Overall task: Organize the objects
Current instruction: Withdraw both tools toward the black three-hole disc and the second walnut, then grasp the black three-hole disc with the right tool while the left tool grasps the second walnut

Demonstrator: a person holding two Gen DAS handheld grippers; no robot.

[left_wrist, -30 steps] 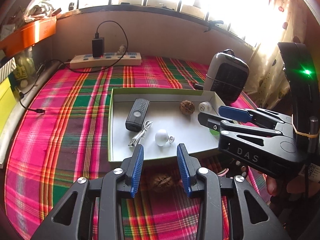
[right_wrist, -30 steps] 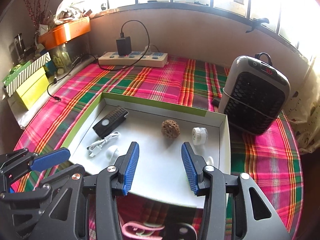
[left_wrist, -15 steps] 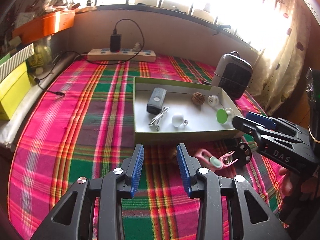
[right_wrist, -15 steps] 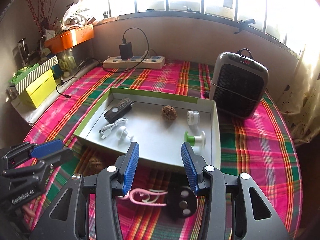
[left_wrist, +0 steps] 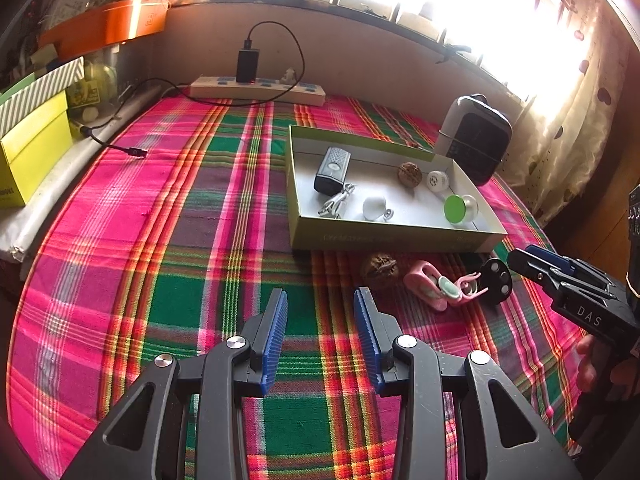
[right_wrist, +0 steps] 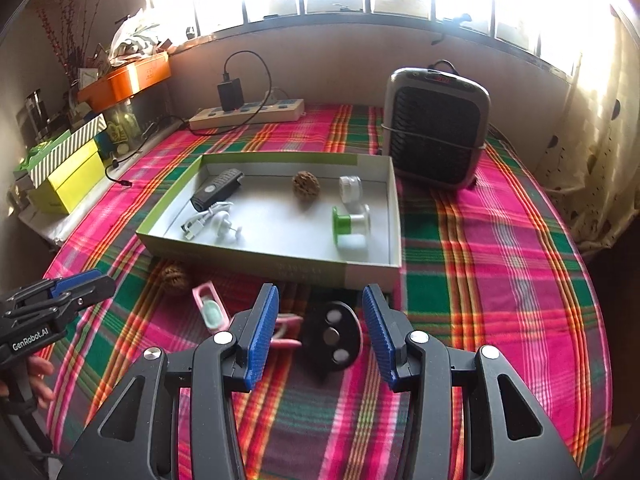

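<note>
A shallow green box (left_wrist: 384, 238) (right_wrist: 256, 254) on the plaid cloth holds a black remote (left_wrist: 333, 170), a white cable (left_wrist: 337, 200), a white knob (left_wrist: 375, 207), a walnut (left_wrist: 409, 174), a white cap (left_wrist: 437, 181) and a green-topped spool (left_wrist: 458, 208). In front of the box lie another walnut (left_wrist: 380, 266) (right_wrist: 176, 274), a pink clip case (left_wrist: 430, 286) (right_wrist: 210, 306) and a black disc (left_wrist: 496, 282) (right_wrist: 332, 336). My left gripper (left_wrist: 320, 336) is open and empty, well short of the walnut. My right gripper (right_wrist: 320, 332) is open, its fingers either side of the black disc, above it.
A grey heater (right_wrist: 436, 124) stands behind the box at right. A power strip with a charger (left_wrist: 256, 90) lies by the back wall. Yellow and striped boxes (left_wrist: 32, 136) and an orange tray (left_wrist: 104, 26) line the left side. A loose cable end (left_wrist: 132, 151) lies left.
Both grippers have pulled back from over the box toward the near edge of the cloth. The walnut, pink case and black disc in front of the box have come into view.
</note>
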